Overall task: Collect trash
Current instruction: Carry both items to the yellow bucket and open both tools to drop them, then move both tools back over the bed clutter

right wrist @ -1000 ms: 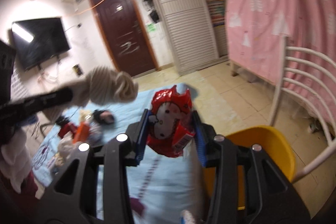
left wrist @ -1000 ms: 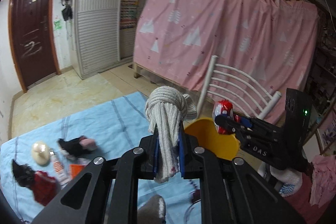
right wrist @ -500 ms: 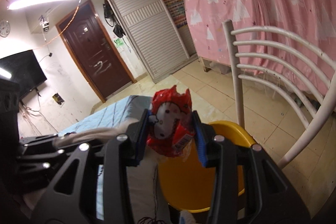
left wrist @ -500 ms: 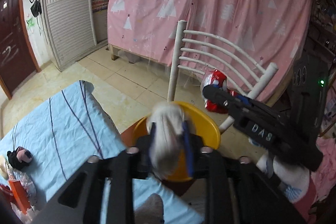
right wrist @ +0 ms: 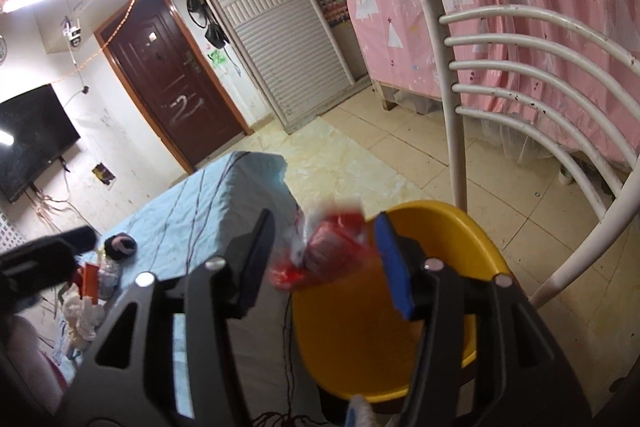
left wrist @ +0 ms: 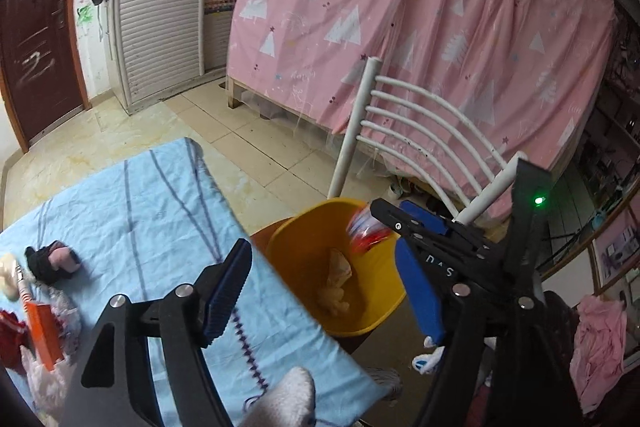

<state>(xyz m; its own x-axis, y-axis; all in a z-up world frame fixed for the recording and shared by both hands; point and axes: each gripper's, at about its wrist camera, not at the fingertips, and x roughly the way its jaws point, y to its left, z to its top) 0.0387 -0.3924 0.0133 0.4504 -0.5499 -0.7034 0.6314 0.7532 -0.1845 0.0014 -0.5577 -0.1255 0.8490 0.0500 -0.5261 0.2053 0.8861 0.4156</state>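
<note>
A yellow bin [left wrist: 298,259] stands just past the table's end, with a pale crumpled wad [left wrist: 336,291] lying inside it. My left gripper [left wrist: 320,287] hovers over the bin; its jaws are opening and nothing is between them. My right gripper [right wrist: 324,263] is above the bin's [right wrist: 360,339] near rim, jaws opening. A red and white snack wrapper [right wrist: 320,251] shows blurred and loose between its blue pads. In the left wrist view the right gripper [left wrist: 394,215] reaches in from the right, with the wrapper [left wrist: 366,233] dropping at the bin's far rim.
A white slatted chair back [left wrist: 420,123] rises right behind the bin, with a pink curtain beyond. The table with the blue striped cloth [left wrist: 140,195] bears more litter at the left: a black and pink bundle [left wrist: 50,259], an orange carton [left wrist: 44,331] and crumpled white paper [right wrist: 82,311].
Both grippers swung from over the table to above the bin. The left jaws spread and the knitted wad left them. The right jaws widened and the wrapper slipped loose.
</note>
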